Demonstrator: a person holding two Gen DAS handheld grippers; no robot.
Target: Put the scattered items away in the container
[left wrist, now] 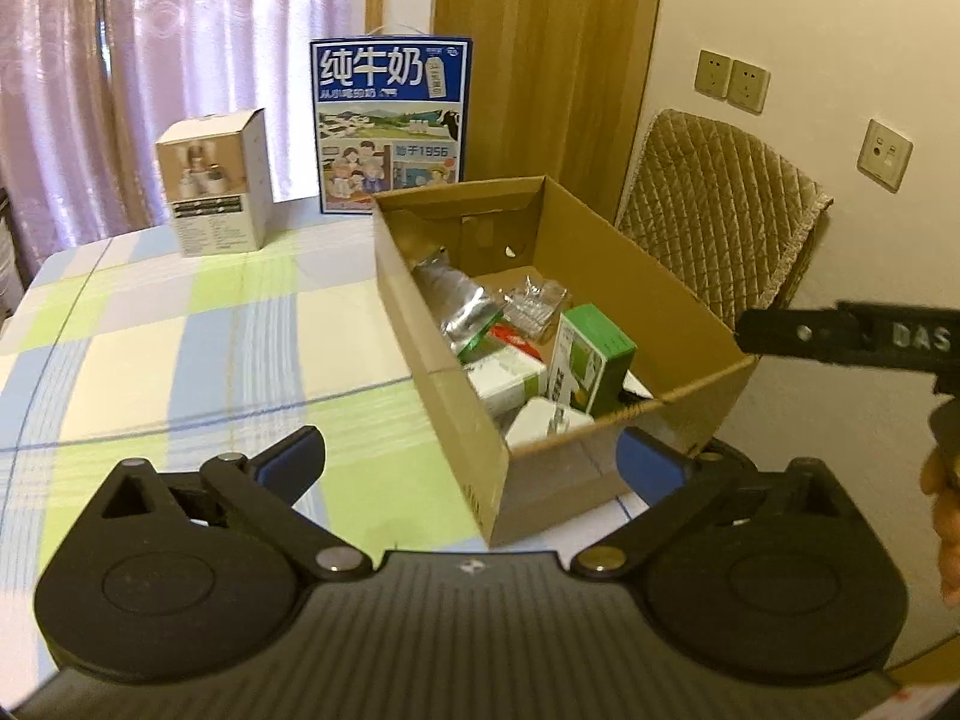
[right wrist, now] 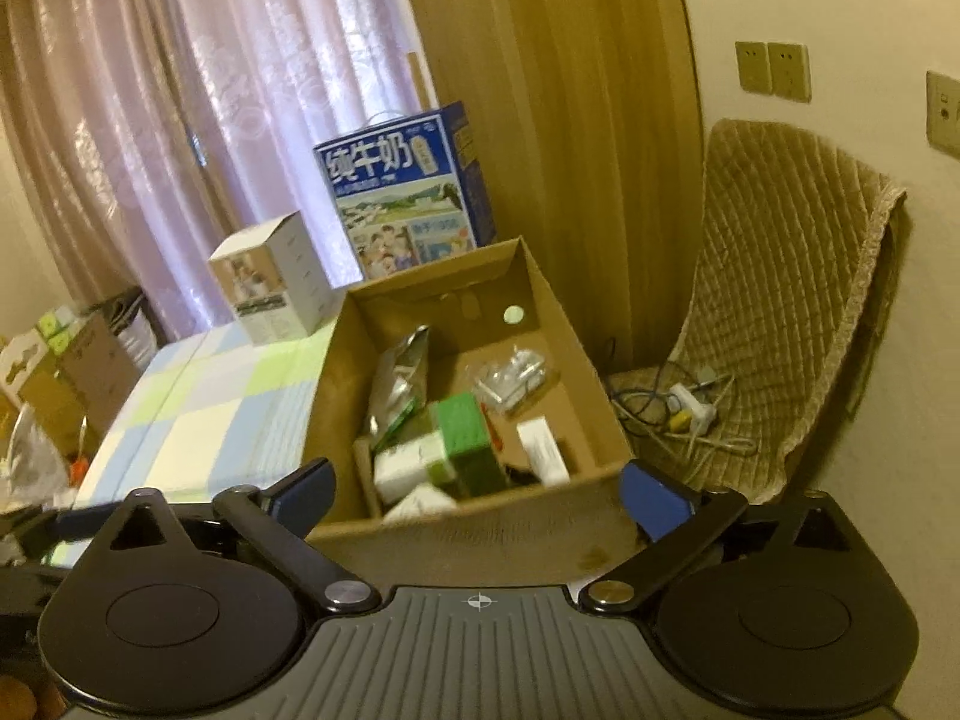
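An open cardboard box (left wrist: 672, 288) stands at the right end of the table; it also shows in the right wrist view (right wrist: 564, 324). It holds a silver foil bag (left wrist: 456, 294), a clear plastic packet (left wrist: 534, 306), a green carton (left wrist: 594, 360), white-green boxes (left wrist: 504, 381) and a white item (left wrist: 546, 426). My left gripper (left wrist: 471, 459) is open and empty, just in front of the box's near corner. My right gripper (right wrist: 477, 495) is open and empty, above the box's near wall. The right gripper's black body (left wrist: 852, 336) shows at the left wrist view's right edge.
A checked tablecloth (left wrist: 180, 348) covers the table. A small white product box (left wrist: 216, 180) and a blue milk carton case (left wrist: 390, 126) stand at the table's far edge. A quilted chair (right wrist: 780, 300) with cables and a charger (right wrist: 690, 408) stands right of the box. Boxes clutter the floor at left (right wrist: 72, 360).
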